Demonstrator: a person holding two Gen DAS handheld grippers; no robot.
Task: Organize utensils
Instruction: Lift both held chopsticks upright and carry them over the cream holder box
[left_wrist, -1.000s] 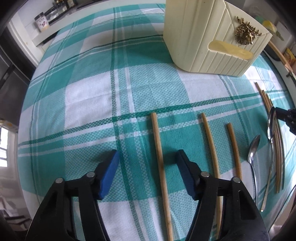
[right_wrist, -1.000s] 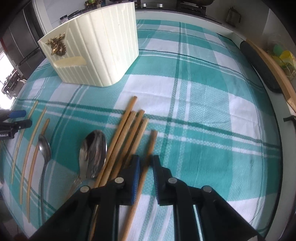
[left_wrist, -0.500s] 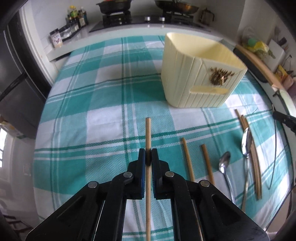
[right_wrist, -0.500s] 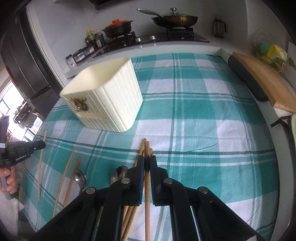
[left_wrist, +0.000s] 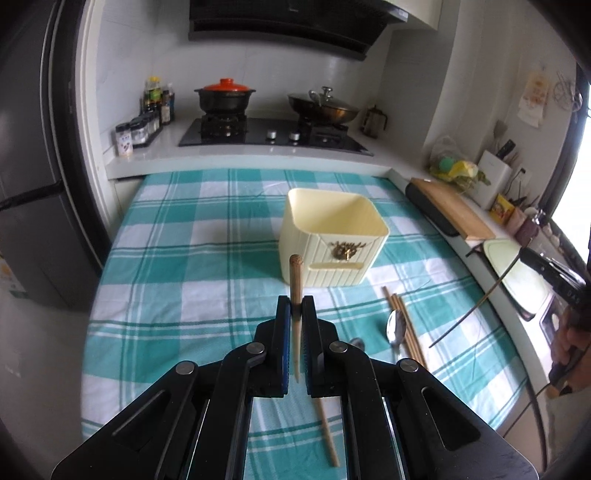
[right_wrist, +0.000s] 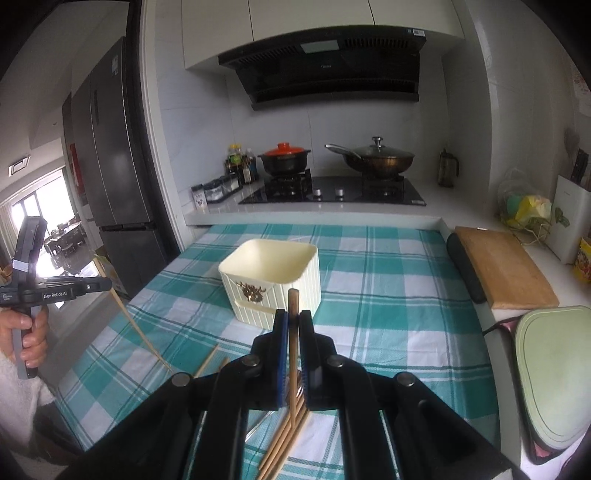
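A cream ribbed utensil holder (left_wrist: 332, 236) stands open-topped on the teal checked tablecloth (left_wrist: 177, 258); it also shows in the right wrist view (right_wrist: 273, 280). My left gripper (left_wrist: 296, 310) is shut on a wooden chopstick (left_wrist: 295, 280), lifted above the table in front of the holder. My right gripper (right_wrist: 293, 325) is shut on another wooden chopstick (right_wrist: 293, 306), also lifted. Loose chopsticks (left_wrist: 404, 325) and two spoons (left_wrist: 396, 326) lie on the cloth; more chopsticks (right_wrist: 284, 439) lie under the right gripper.
A stove (left_wrist: 273, 134) with a red-lidded pot (left_wrist: 225, 94) and a wok (left_wrist: 323, 105) is on the far counter. A wooden cutting board (right_wrist: 502, 269) lies on the right. A fridge (right_wrist: 114, 173) stands left. One chopstick (left_wrist: 327, 432) lies near the front edge.
Both grippers closed on a chopstick each, then lifted them well above the table and pulled back, so the whole kitchen is in view.
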